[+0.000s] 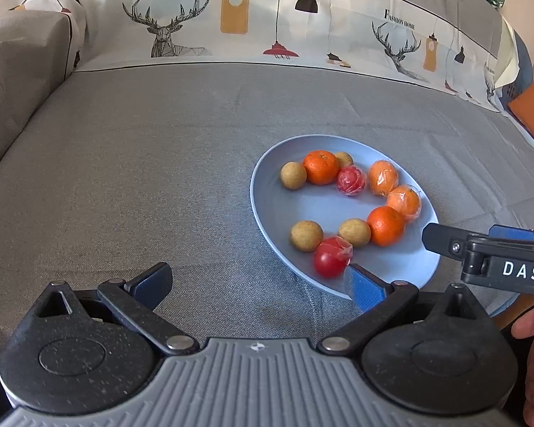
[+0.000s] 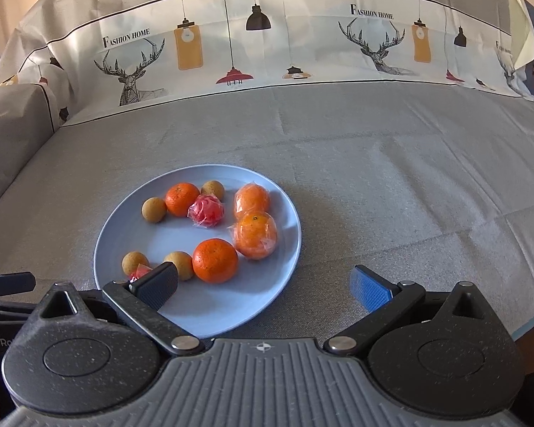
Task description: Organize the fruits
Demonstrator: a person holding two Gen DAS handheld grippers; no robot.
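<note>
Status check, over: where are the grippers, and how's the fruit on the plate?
Left gripper open, empty. Right gripper open, empty, at near rim. Fruit all on blue plate: oranges, wrapped red ones, small brown ones. Nothing blocking.

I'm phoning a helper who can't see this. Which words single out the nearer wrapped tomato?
Find the blue plate on the grey cloth. At its near edge lies a red tomato in clear wrap, beside two small brown fruits; the other wrapped tomato sits farther back.
</note>
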